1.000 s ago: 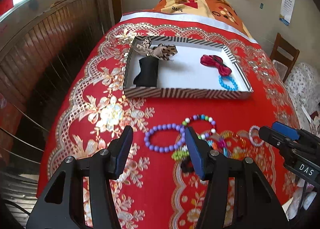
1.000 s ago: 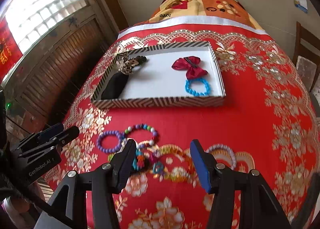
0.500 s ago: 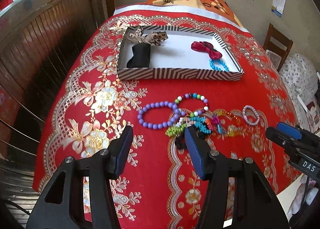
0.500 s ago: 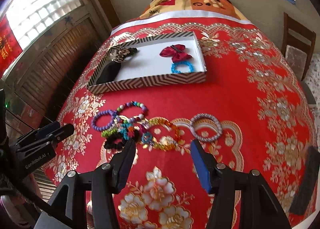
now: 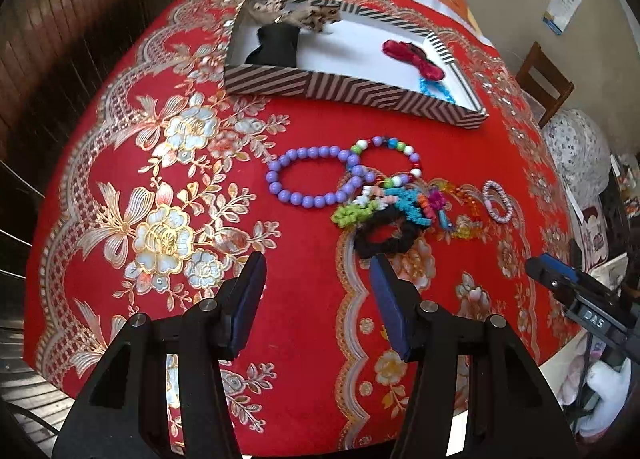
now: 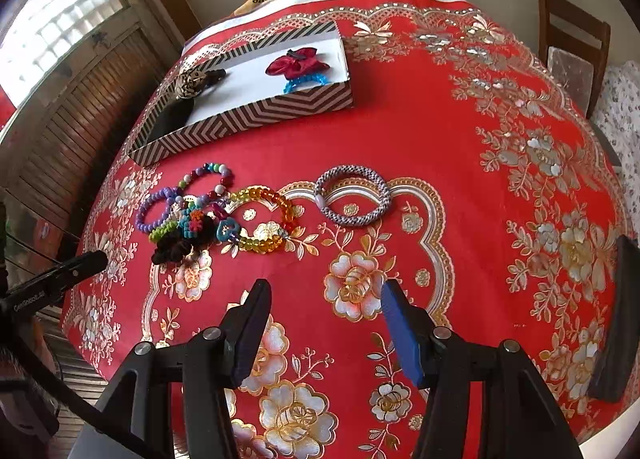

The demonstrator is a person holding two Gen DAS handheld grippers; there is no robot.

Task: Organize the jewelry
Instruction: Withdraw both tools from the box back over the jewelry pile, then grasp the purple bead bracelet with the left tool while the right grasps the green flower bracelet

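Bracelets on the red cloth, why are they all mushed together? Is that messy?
Yes. The purple bead bracelet, multicolored bead bracelet, black scrunchie and amber bead bracelet overlap in one tangled pile outside the striped box. Only the grey woven bangle lies apart from it.

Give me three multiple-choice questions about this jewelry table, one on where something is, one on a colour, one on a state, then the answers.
1. Where does the blue bead bracelet lie?
A. Inside the striped box
B. On the tablecloth beside the grey woven bangle
C. On the chair

2. What colour is the bow in the box?
A. Green
B. Dark red
C. White

3. How is the right claw?
A. Shut on the bangle
B. Shut on the black scrunchie
C. Open, holding nothing

Answers: 1 A, it sits on the box's white floor by the bow. 2 B, the fabric is deep red. 3 C, only cloth shows between its fingers.
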